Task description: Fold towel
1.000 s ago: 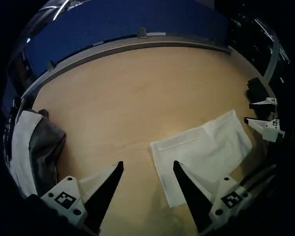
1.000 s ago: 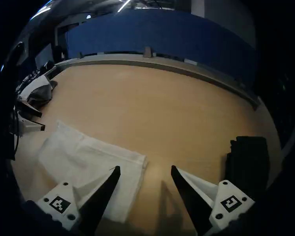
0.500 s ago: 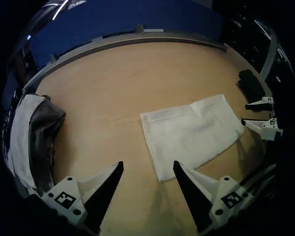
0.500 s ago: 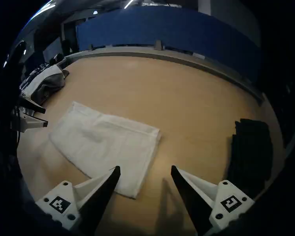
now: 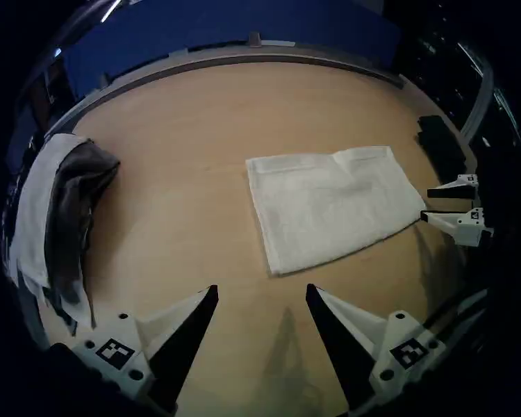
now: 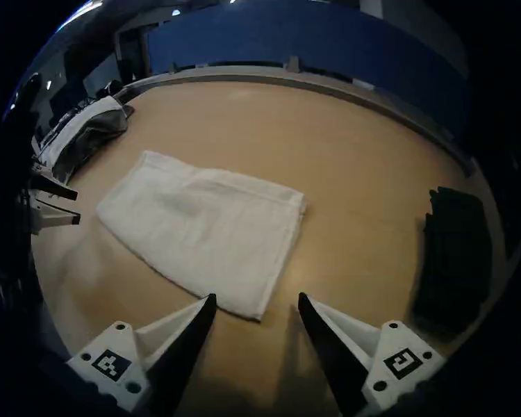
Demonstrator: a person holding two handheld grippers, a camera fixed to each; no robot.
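Note:
A white towel [image 5: 328, 203] lies folded flat on the wooden table [image 5: 191, 153]; in the right gripper view the same towel [image 6: 205, 226] spreads just beyond the fingertips. My left gripper [image 5: 262, 292] is open, raised above the table, with the towel's near edge ahead of it. My right gripper [image 6: 255, 299] is open too, hovering short of the towel's near corner. The right gripper [image 5: 447, 205] appears at the right edge of the left gripper view, past the towel. The left gripper [image 6: 55, 205] appears at the left edge of the right gripper view.
A heap of white and grey cloth [image 5: 55, 208] lies at the table's left end, seen far left as cloth [image 6: 87, 132] in the right gripper view. A stack of dark folded cloth [image 6: 458, 257] sits at the right end. A blue partition [image 5: 226, 28] runs behind the table.
Both grippers have drawn back and up from the towel, which now lies whole ahead of the fingertips. The towel itself has stayed flat on the table.

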